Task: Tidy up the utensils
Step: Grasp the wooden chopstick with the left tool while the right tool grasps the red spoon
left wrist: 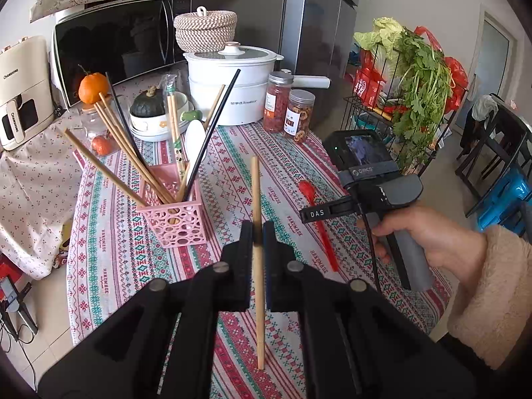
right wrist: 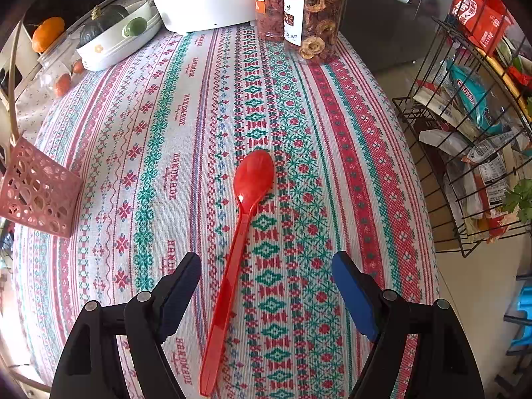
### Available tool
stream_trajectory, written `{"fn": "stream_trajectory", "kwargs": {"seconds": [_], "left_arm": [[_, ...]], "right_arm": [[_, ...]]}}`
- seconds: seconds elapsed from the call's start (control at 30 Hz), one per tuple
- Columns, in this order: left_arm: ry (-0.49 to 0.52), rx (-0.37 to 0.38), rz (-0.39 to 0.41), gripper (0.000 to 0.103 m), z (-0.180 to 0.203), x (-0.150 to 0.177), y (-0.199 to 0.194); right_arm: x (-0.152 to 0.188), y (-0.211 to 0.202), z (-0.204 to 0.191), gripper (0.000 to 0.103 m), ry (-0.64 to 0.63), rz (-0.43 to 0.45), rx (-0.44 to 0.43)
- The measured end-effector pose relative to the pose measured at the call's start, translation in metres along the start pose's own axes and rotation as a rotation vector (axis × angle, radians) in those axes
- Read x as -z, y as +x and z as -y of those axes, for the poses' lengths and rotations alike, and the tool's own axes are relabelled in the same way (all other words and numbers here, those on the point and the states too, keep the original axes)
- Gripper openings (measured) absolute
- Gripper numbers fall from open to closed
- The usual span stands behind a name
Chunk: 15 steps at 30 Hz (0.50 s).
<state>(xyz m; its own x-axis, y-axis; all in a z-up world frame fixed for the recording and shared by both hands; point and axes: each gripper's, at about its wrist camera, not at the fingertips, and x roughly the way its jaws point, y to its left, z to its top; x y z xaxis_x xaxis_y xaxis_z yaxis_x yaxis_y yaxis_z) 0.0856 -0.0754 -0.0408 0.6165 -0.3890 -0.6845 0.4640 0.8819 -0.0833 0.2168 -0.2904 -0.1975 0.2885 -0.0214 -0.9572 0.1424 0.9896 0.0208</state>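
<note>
Left claw (left wrist: 256, 232): clamped on a single wooden chopstick (left wrist: 256, 199). The stick stands nearly upright between the two pads, its upper end rising above the claw and its lower end hanging below it, clear of the table (left wrist: 232, 153), which is covered by a patterned red, green and white cloth.

Pink basket (left wrist: 173, 209): stands on the table to the left of the left claw, near but apart from it. It holds several wooden chopsticks, two black chopsticks and a white spoon, all leaning outward at angles.

Right claw (right wrist: 266, 266): jaws well apart, nothing gripped. It is held in a person's hand (left wrist: 415, 236) with a fleecy sleeve and points steeply down at the table.

Red spoon (right wrist: 232, 252): lies flat on the cloth, bowl facing up and away from the right claw, handle running back toward the camera. The handle passes between the open fingers, closer to the left finger (right wrist: 181, 286); contact with either pad is not evident.

Background: a white pot (left wrist: 229, 83), two jars of dried fruit (left wrist: 289, 113), a bowl with a dark green squash (left wrist: 148, 103), an orange (left wrist: 92, 88) and a microwave (left wrist: 116, 43) occupy the far side. A wire rack (right wrist: 465, 133) of groceries stands beside the table.
</note>
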Motion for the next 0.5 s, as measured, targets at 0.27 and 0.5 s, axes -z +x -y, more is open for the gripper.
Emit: {"fn": "stream_trajectory", "kwargs": {"seconds": [0.27,0.5], "left_arm": [[-0.052,-0.004,0.011,0.007,-0.018,0.010,-0.016],[-0.069,-0.052,0.036,0.006,-0.032,0.013,-0.024]], "right_arm": [[-0.025,0.013,-0.008,0.059,0.003,0.062,0.036],[-0.027,0.000,-0.027,0.023,-0.060,0.091,0.026]]}}
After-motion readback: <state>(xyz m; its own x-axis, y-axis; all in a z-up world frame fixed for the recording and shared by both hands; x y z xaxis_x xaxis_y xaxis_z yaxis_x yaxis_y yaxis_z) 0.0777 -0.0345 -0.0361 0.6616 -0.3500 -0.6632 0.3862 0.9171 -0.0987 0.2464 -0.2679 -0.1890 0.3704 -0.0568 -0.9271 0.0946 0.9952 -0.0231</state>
